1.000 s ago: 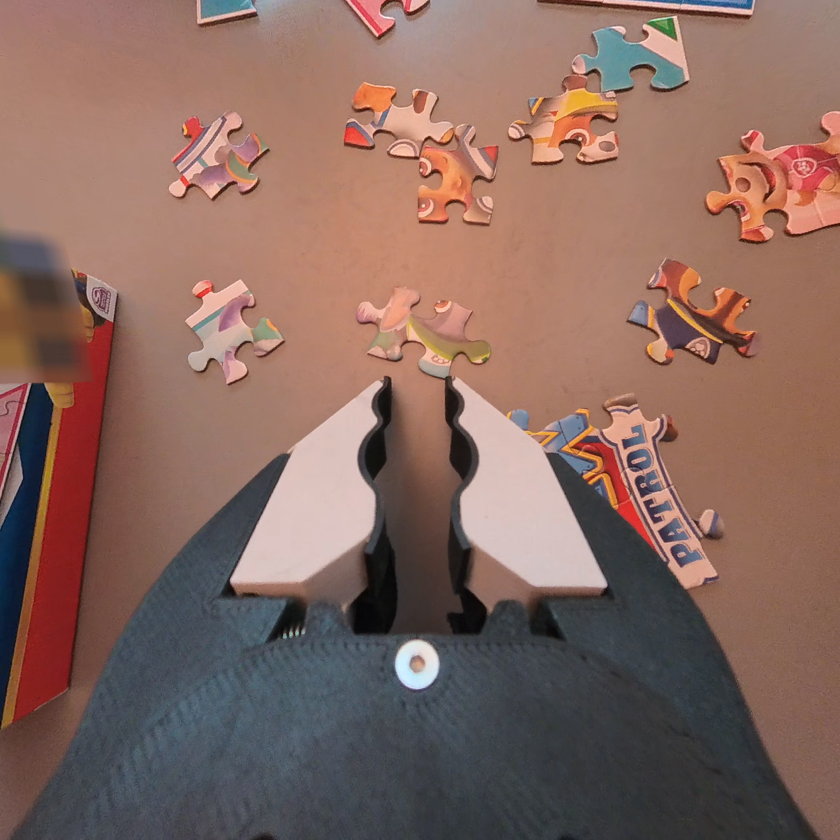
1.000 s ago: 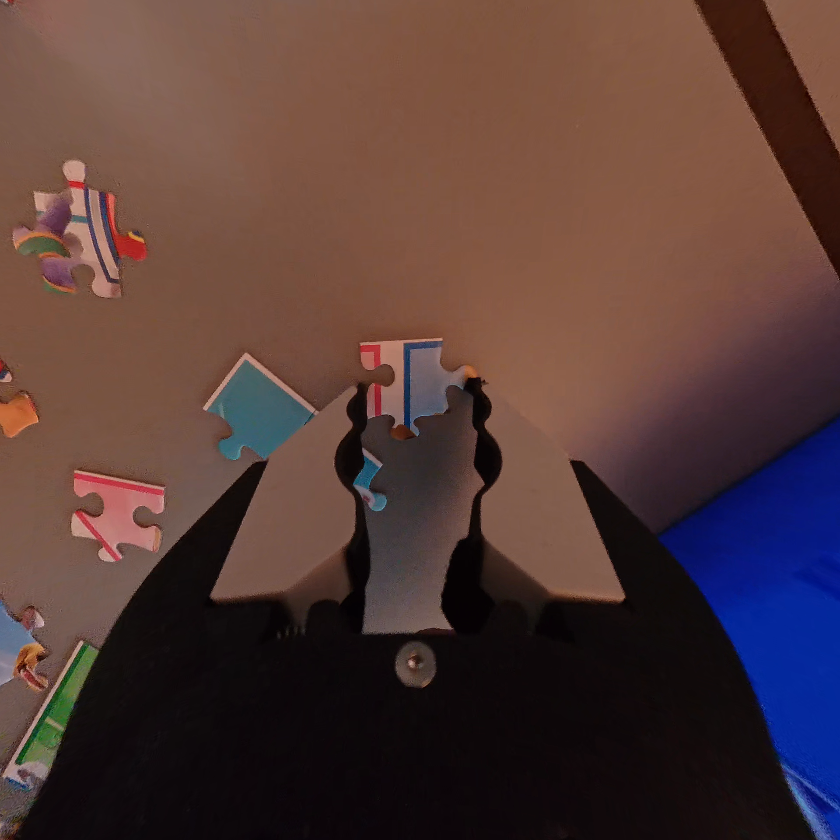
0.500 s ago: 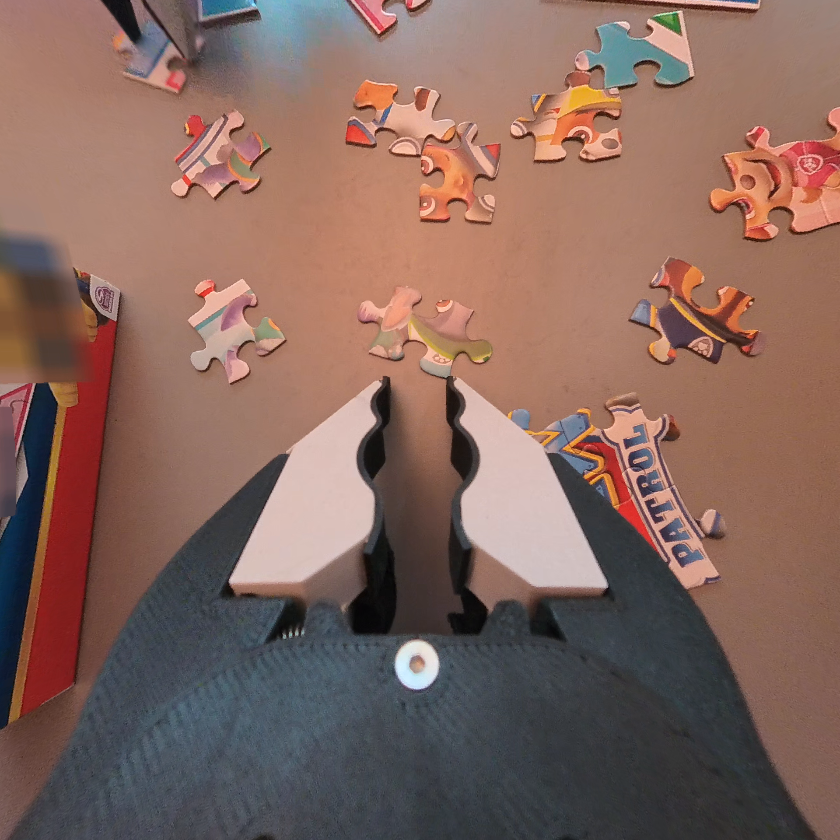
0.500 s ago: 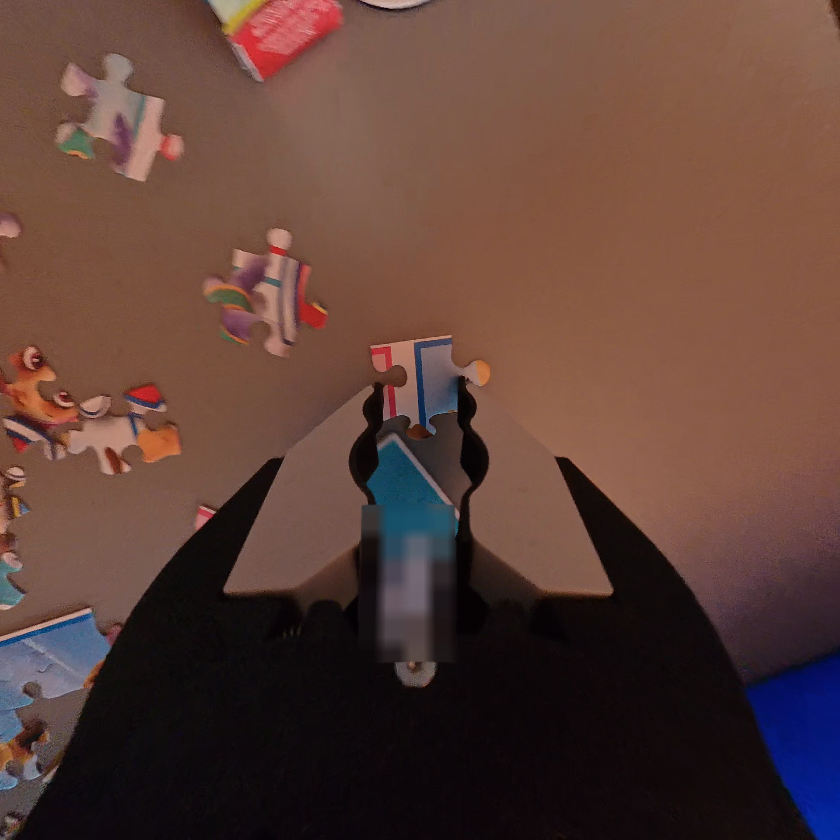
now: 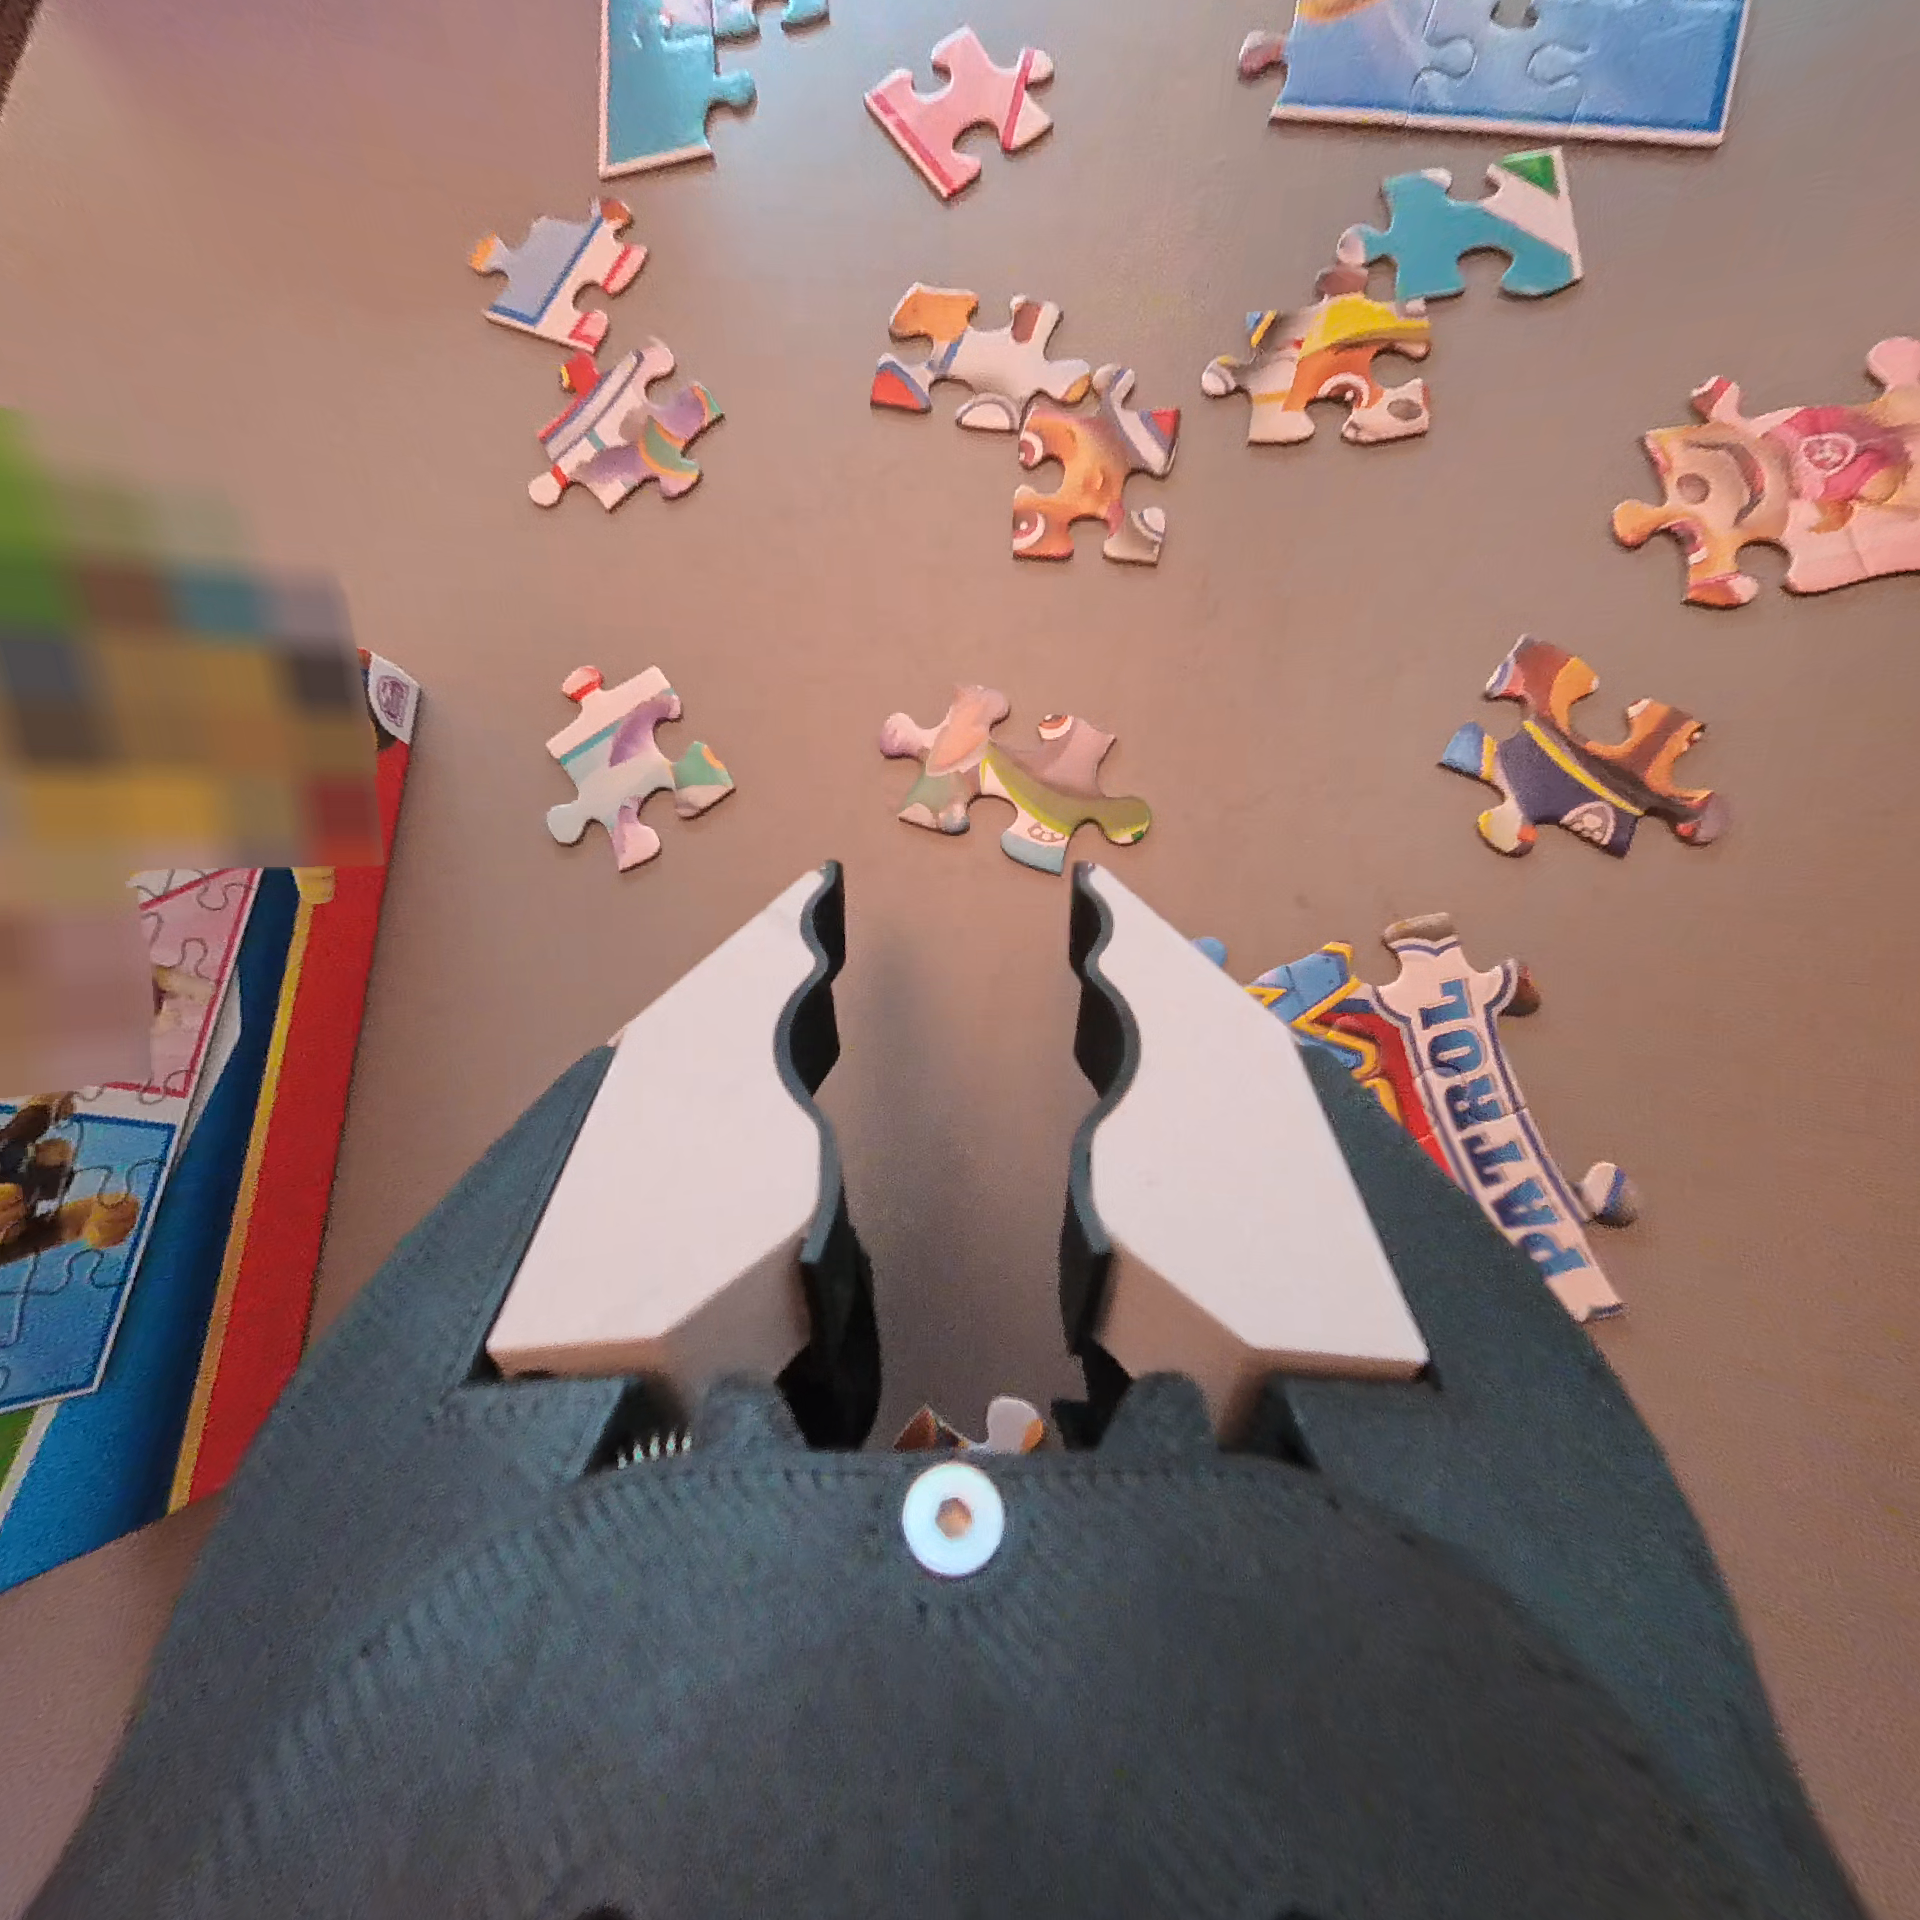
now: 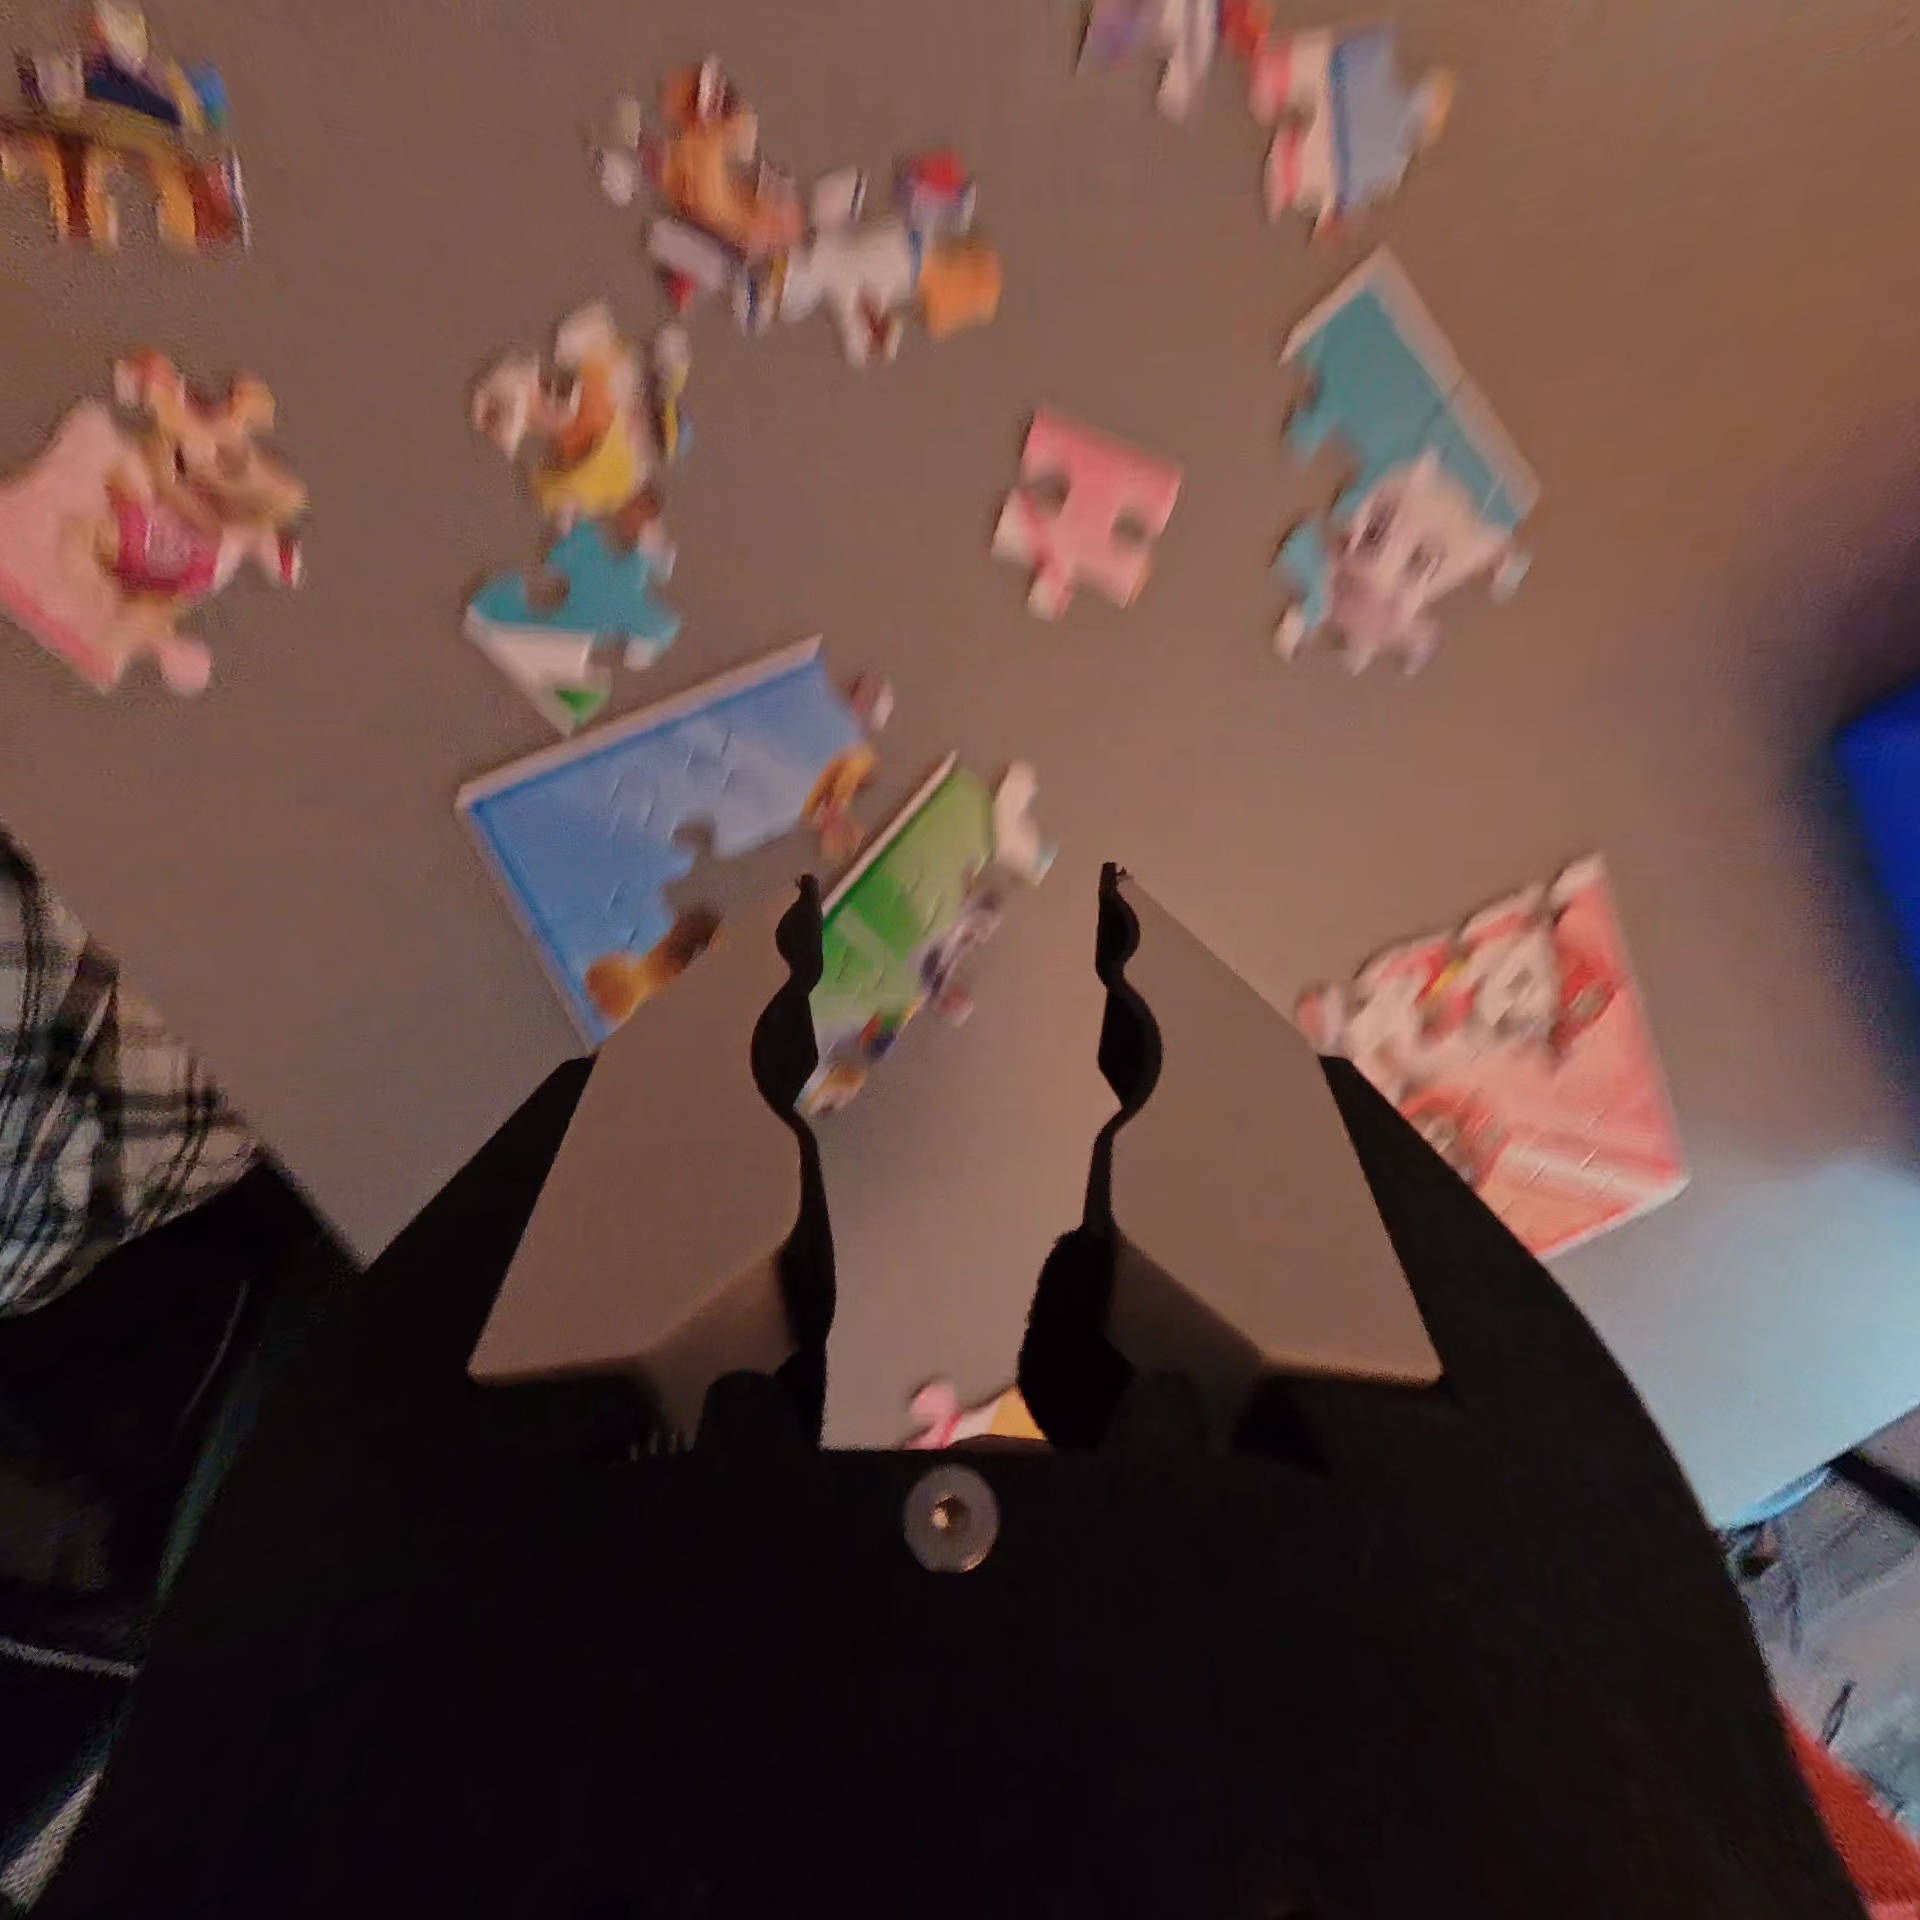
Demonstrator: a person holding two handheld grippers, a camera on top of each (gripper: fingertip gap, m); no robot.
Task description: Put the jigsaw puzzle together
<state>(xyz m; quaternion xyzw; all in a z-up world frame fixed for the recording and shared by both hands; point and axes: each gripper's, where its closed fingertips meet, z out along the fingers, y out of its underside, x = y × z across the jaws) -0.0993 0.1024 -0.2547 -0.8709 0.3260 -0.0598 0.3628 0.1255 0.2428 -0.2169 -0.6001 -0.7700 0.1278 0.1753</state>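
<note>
Loose jigsaw pieces lie spread over the brown table [image 5: 1299, 644]. My left gripper [image 5: 956, 873] is open and empty, just short of a pastel green piece [image 5: 1013, 774]. A white, blue and red striped piece [image 5: 561, 275] lies flat at the far left. My right gripper [image 6: 958, 876] is open and empty above the table; its view is blurred. Ahead of it lie a joined blue section [image 6: 644, 821], a green section [image 6: 904, 914] and a red section [image 6: 1496, 1049]. The blue section also shows in the left wrist view [image 5: 1507, 73].
The red and blue puzzle box [image 5: 208, 1091] lies at the left. A joined logo section [image 5: 1455, 1091] sits right of my left fingers. A pink piece [image 5: 961, 109] and a teal corner section [image 5: 665, 83] lie far ahead. A plaid sleeve [image 6: 94, 1091] shows at the right view's left. The grippers' ends are close to 25 cm from one another. My left tips are about 25 cm from the green section [image 6: 904, 914], my right tips only 6 cm.
My right gripper let go of the striped piece, opened wide and swung away over the joined sections. My left gripper opened wider and stayed near the pastel green piece.
</note>
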